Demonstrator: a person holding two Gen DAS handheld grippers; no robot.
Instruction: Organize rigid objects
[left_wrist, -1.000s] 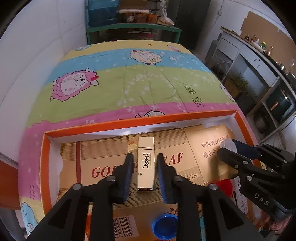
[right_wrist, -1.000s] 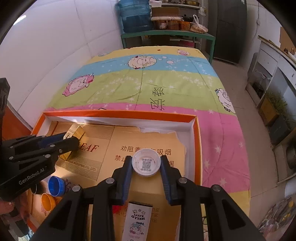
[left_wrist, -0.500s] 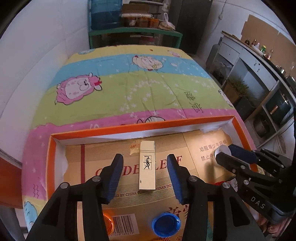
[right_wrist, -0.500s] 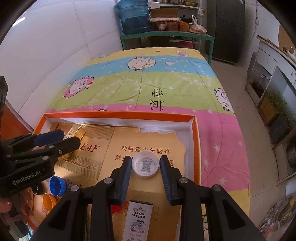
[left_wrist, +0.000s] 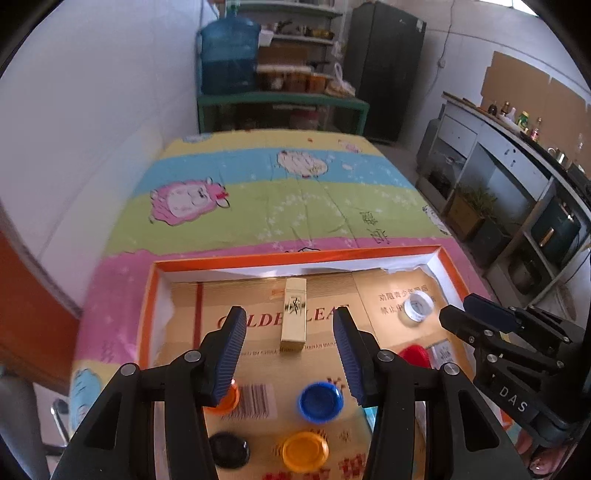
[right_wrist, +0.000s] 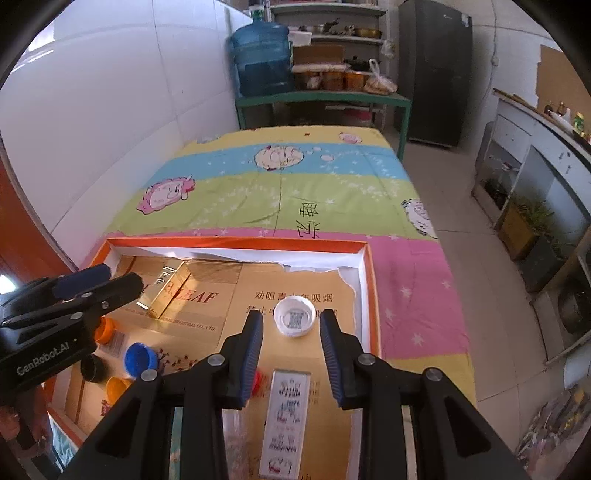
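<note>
Left gripper (left_wrist: 290, 347) spread wide, nothing between jaws, hovering above orange-rimmed tray (left_wrist: 295, 257). Gold lipstick case (left_wrist: 294, 314) flat on cardboard liner (left_wrist: 258, 325), lying between and just past fingertips, touching neither pad; long axis running 12-to-6 in left wrist view. Blue cap (left_wrist: 320, 401) at 5 o'clock from case, open side up. Orange cap (left_wrist: 225, 400) at 7 o'clock, partly hidden behind left finger (left_wrist: 226, 356). Yellow-orange cap (left_wrist: 305, 451) and black cap (left_wrist: 229, 449) nearest the camera, side by side, apart. Red cap (left_wrist: 415, 356) at 3 o'clock, partly hidden by right finger.

Right gripper (right_wrist: 291, 343) also parted, moderately wide, holding nothing. White cap (right_wrist: 295, 316) open side up on liner, at 12 o'clock just beyond fingertips, not touched by either pad, near tray's right wall. Printed white box (right_wrist: 286, 419) flat below the jaws at 6 o'clock, lengthwise toward camera. Same gold case at 10 o'clock in right wrist view, partly screened by other tool's fingers. Tray sitting on striped cartoon-sheep cloth (right_wrist: 280, 192).
</note>
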